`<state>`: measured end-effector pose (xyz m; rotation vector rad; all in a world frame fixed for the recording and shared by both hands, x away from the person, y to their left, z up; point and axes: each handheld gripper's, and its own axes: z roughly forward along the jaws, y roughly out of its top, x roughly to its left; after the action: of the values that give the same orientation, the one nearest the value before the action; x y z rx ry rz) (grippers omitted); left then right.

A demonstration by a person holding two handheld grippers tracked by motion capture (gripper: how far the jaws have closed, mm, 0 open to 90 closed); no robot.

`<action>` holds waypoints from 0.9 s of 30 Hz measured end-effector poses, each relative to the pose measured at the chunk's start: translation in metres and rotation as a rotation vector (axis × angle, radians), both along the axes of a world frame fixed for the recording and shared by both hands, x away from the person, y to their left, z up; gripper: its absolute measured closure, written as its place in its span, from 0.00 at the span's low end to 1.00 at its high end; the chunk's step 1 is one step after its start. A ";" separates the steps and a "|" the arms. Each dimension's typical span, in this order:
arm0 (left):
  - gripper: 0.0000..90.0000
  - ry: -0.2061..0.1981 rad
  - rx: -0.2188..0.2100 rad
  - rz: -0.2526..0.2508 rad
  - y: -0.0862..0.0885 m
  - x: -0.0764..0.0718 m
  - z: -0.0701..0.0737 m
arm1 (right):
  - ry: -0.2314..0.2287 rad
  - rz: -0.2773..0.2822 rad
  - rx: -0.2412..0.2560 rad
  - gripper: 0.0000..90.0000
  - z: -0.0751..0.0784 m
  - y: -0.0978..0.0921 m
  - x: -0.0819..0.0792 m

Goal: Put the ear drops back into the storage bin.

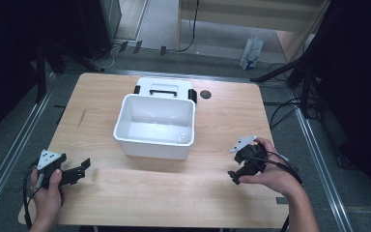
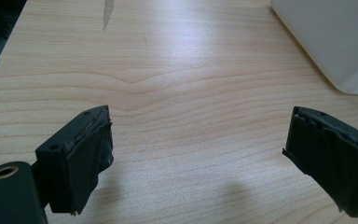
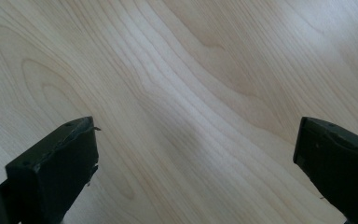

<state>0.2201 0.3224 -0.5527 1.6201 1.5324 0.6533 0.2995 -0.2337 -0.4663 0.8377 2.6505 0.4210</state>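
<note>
Grippers, left gripper (image 1: 79,169) and right gripper (image 1: 235,175), sit wide apart, released, holding nothing, near the white box (image 1: 154,126) on the table (image 1: 174,193).

- We see the table (image 1: 140,198) as pale wood, its grain smooth with a soft sheen.
- We take the white bin (image 1: 155,126) for glossy, smooth plastic, and the lid (image 1: 164,88) behind it looks like the same plastic.
- On the left gripper (image 2: 198,158) we see matt black jaws, their inner faces wrapped in wrinkled, dull black tape.
- On the right gripper (image 3: 196,163) we see matt black jaws, slightly frayed at one edge.
</note>
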 end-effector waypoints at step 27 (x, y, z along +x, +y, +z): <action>0.09 0.000 -0.001 0.007 0.000 0.000 0.000 | -0.167 -0.271 0.354 0.00 -0.059 -0.097 -0.067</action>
<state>0.2196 0.3225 -0.5525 1.6148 1.5390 0.6568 0.2328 -0.3309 -0.5251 1.1911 2.2997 0.8611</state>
